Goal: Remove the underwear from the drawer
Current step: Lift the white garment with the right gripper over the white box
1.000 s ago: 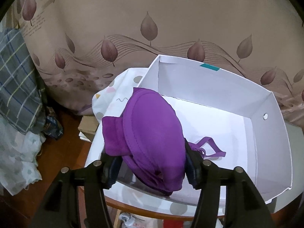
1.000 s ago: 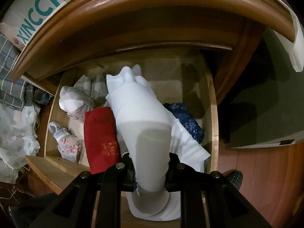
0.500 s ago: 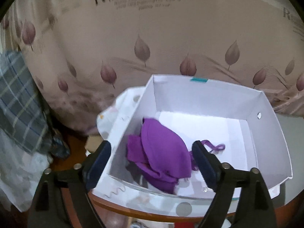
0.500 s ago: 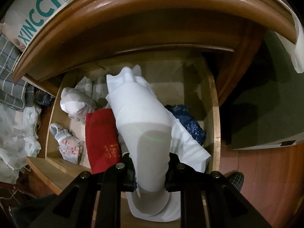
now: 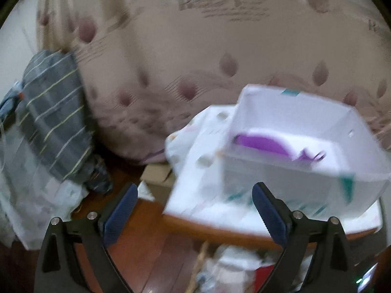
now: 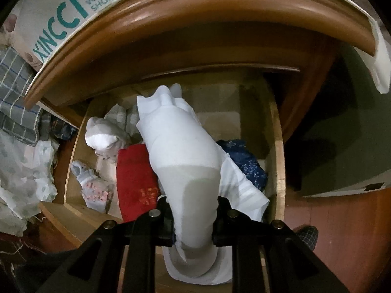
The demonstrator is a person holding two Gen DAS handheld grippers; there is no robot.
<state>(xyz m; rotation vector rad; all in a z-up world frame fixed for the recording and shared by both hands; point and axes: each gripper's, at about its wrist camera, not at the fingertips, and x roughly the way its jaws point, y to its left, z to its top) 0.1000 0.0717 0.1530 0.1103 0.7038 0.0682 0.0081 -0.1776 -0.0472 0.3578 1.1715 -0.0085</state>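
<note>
In the left wrist view, purple underwear (image 5: 264, 144) lies inside a white box (image 5: 288, 175) on a round wooden table (image 5: 220, 227). My left gripper (image 5: 193, 210) hangs in front of the box, low and to its left, its jaws opening wide with nothing between them. In the right wrist view, my right gripper (image 6: 193, 222) is shut on a white piece of underwear (image 6: 180, 156), held above the open wooden drawer (image 6: 278, 161). In the drawer lie a red garment (image 6: 136, 180), a dark blue patterned one (image 6: 246, 163) and rolled white and pink items (image 6: 102, 136).
A leaf-patterned beige bedcover (image 5: 207, 48) fills the background behind the box. A grey striped cloth (image 5: 53, 112) hangs at the left. A shoe box (image 6: 73, 12) sits on the cabinet top above the drawer. Clutter lies on the wooden floor under the table.
My left gripper let go of the purple underwear, which now lies in the box, then pulled back and swung left with jaws wide. The right gripper kept still, holding the white garment.
</note>
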